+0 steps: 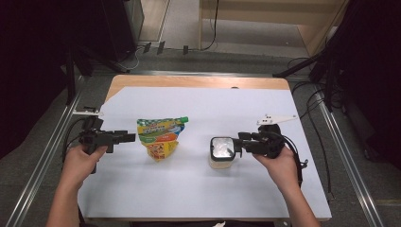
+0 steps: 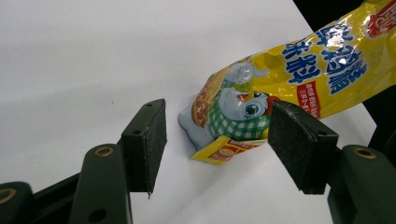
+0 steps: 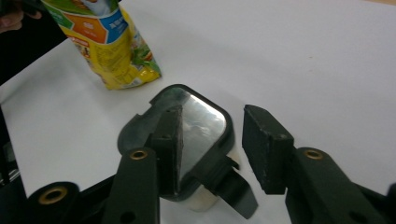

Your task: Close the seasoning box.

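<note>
A yellow printed drink pouch [image 1: 161, 137] with a green cap [image 1: 184, 119] lies left of the table's middle. My left gripper [image 1: 131, 137] points at it from the left, open, just short of its edge. In the left gripper view the pouch's lower corner [image 2: 233, 121] lies beyond the two spread jaws of the left gripper [image 2: 218, 109]. A small tub with a black-rimmed shiny lid [image 1: 222, 151] stands right of middle. My right gripper [image 1: 239, 142] is open at its right side. In the right gripper view the right gripper [image 3: 213, 112] has one jaw over the lid [image 3: 201, 121] and the other beside it.
A white sheet [image 1: 213, 198] covers the wooden table. Metal rails run along both sides, and cables trail on the floor at the right. The pouch [image 3: 112, 51] lies beyond the tub in the right gripper view.
</note>
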Action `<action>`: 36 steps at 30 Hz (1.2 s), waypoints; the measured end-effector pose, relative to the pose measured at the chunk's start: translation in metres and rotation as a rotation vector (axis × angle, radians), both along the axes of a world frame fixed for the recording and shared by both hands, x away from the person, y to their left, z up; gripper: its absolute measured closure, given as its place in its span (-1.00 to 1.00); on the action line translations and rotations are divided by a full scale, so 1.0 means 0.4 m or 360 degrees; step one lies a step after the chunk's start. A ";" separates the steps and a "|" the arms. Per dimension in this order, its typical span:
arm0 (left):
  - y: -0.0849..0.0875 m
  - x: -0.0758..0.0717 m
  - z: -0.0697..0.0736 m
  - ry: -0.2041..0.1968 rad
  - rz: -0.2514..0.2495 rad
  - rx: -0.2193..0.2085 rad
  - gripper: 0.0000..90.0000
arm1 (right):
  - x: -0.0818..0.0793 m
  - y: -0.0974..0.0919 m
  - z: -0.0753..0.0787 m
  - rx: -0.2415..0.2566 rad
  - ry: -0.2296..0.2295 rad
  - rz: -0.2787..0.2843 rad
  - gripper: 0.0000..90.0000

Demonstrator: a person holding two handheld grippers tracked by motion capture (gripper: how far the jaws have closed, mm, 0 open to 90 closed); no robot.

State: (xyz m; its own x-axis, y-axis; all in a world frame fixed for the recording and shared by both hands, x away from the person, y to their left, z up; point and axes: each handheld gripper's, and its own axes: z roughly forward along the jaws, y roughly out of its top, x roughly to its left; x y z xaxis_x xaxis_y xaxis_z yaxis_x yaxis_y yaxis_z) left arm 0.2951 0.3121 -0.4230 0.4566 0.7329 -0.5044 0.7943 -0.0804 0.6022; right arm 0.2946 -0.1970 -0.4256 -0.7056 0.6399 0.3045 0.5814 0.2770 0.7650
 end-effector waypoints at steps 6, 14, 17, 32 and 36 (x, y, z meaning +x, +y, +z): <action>-0.004 0.002 0.000 0.0003 -0.0010 -0.0003 -0.15 | 0.012 -0.045 -0.009 -0.0001 -0.0034 -0.0094 0.05; -0.005 0.003 -0.003 0.0003 -0.0010 0.0001 -0.15 | 0.021 -0.100 -0.016 0.0021 -0.0084 -0.0148 0.01; -0.004 0.003 -0.004 0.0003 -0.0009 0.0007 -0.15 | 0.023 -0.115 -0.021 0.0029 -0.0077 -0.0173 -0.03; -0.002 0.006 -0.013 0.0001 0.0007 0.0015 -0.16 | 0.042 -0.179 -0.088 -0.0034 -0.0081 -0.0294 -0.15; -0.001 0.007 -0.016 0.0006 0.0011 0.0021 -0.16 | 0.046 -0.188 -0.097 -0.0032 -0.0059 -0.0308 -0.14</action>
State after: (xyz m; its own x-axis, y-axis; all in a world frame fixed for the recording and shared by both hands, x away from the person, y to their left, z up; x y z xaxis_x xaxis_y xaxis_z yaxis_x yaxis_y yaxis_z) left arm 0.2979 0.3119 -0.4293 0.4494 0.7426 -0.4966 0.7972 -0.0825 0.5980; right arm 0.3128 -0.2722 -0.4645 -0.5794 0.7703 0.2664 0.5970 0.1785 0.7822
